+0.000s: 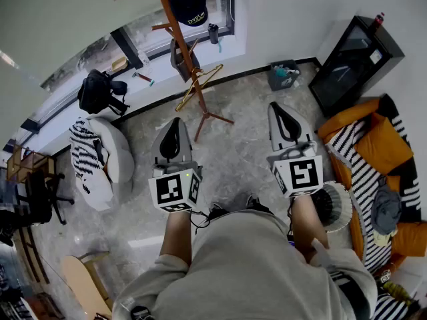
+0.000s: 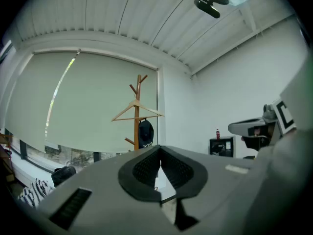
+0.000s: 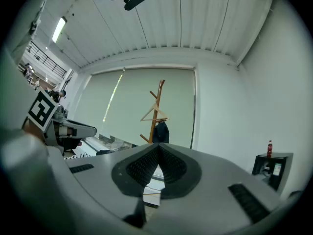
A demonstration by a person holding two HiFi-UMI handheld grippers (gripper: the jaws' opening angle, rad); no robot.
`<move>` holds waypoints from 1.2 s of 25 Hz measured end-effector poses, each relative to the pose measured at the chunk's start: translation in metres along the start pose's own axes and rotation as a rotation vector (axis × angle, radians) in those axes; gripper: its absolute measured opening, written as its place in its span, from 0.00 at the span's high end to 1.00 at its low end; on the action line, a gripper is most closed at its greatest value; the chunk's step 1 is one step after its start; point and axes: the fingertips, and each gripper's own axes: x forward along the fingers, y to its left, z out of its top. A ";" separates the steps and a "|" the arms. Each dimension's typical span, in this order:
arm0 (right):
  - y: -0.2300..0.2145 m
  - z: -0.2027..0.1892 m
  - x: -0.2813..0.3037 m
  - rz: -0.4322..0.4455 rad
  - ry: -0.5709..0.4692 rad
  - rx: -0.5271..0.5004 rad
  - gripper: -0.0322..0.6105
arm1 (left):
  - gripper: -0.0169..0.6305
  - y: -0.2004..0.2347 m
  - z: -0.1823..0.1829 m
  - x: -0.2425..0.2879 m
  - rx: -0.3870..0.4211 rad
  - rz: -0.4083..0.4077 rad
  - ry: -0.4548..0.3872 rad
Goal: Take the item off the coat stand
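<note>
A wooden coat stand [image 1: 179, 39] rises near the window, well ahead of both grippers. A black cap [image 1: 187, 7] hangs on it, as do wooden hangers [image 1: 198, 85] and a grey item [image 1: 179, 59]. In the left gripper view the coat stand [image 2: 137, 112] shows with the cap [image 2: 145, 133] just above the jaws. The right gripper view has the stand [image 3: 156, 111] and cap [image 3: 162, 131] far off. My left gripper [image 1: 175, 127] and right gripper [image 1: 275, 112] are both shut with nothing between their pads, held side by side above the floor.
A black bag [image 1: 99, 91] lies on the window ledge. A white chair with a striped cloth [image 1: 97, 159] stands to the left, an orange sofa [image 1: 373, 152] and a black cabinet [image 1: 352, 57] to the right. A small bin [image 1: 284, 75] sits by the wall.
</note>
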 end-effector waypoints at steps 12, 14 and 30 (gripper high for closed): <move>0.026 -0.013 0.016 -0.049 0.056 -0.012 0.94 | 0.96 0.023 -0.017 0.011 0.008 -0.104 0.028; 0.022 -0.018 0.021 -0.064 0.081 -0.018 0.94 | 0.96 0.024 -0.023 0.018 0.012 -0.143 0.053; -0.096 -0.048 0.078 -0.039 0.085 -0.113 0.94 | 0.96 -0.009 -0.056 0.136 0.008 -0.109 0.135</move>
